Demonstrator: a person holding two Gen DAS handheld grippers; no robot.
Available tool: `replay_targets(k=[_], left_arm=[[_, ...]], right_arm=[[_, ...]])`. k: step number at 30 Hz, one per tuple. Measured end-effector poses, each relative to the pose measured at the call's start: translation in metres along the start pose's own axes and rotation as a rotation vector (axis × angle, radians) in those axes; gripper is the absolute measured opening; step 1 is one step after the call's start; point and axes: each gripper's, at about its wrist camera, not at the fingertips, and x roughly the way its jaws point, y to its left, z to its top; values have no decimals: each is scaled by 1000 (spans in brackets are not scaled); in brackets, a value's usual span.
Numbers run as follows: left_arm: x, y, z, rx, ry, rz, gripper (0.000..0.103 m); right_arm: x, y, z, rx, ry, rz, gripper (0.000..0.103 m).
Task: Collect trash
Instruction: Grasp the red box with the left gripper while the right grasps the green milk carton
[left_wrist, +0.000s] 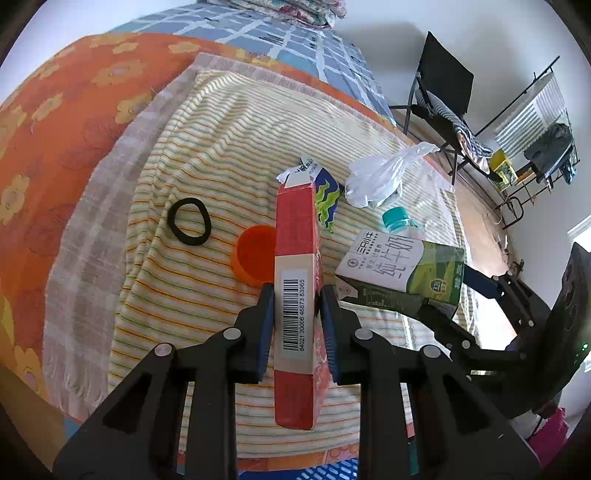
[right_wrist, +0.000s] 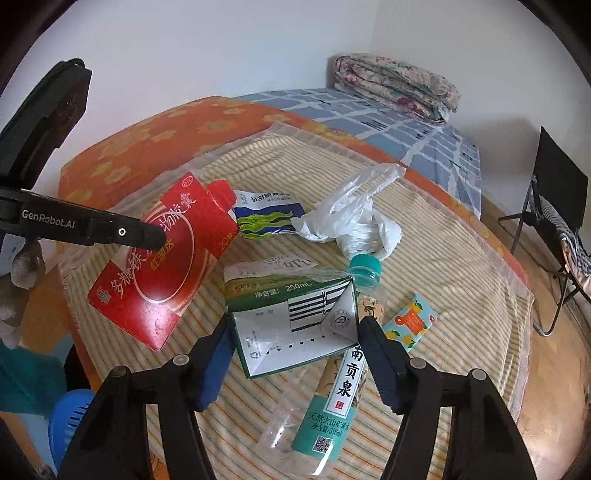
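Note:
My left gripper (left_wrist: 297, 325) is shut on a flat red box (left_wrist: 295, 236) with a barcode, pads pressed on its two broad faces. From the right wrist view the red box (right_wrist: 166, 258) hangs tilted above the striped cloth (right_wrist: 461, 258). My right gripper (right_wrist: 295, 354) is shut on a green and white milk carton (right_wrist: 291, 314), one pad on each side. In the left wrist view that milk carton (left_wrist: 402, 269) sits raised between the right gripper's fingers. A clear water bottle (right_wrist: 332, 398) with a teal cap lies under the carton.
On the cloth lie a crumpled plastic bag (right_wrist: 351, 218), a blue-green wrapper (right_wrist: 266, 218), a small colourful packet (right_wrist: 412, 321), an orange cup (left_wrist: 253, 254) and a black hair band (left_wrist: 189, 221). A blue basket (right_wrist: 66, 417) is low left. A folding chair (right_wrist: 557, 177) stands right.

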Motion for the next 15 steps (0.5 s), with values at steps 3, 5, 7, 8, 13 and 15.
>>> replay_targets(k=[3, 5, 7, 8, 13, 15], left_arm=[[-7, -2, -1, 18, -17, 9, 23], [-13, -1, 0, 19, -35, 10, 22], [-21, -2, 0, 26, -54, 14, 22], [-23, -2, 0, 29, -60, 14, 22], [-39, -4, -1, 48, -94, 23, 22], [-47, -5, -4, 55, -109, 21, 22]], right_arm=[[-6, 1, 1, 10, -18, -8, 68], [-12, -1, 2, 26, -36, -12, 68], [-21, -6, 3, 62, -59, -6, 68], [-24, -8, 3, 76, -66, 0, 68], [-45, -15, 2, 126, -104, 4, 68], [-52, -16, 1, 142, -113, 12, 68]])
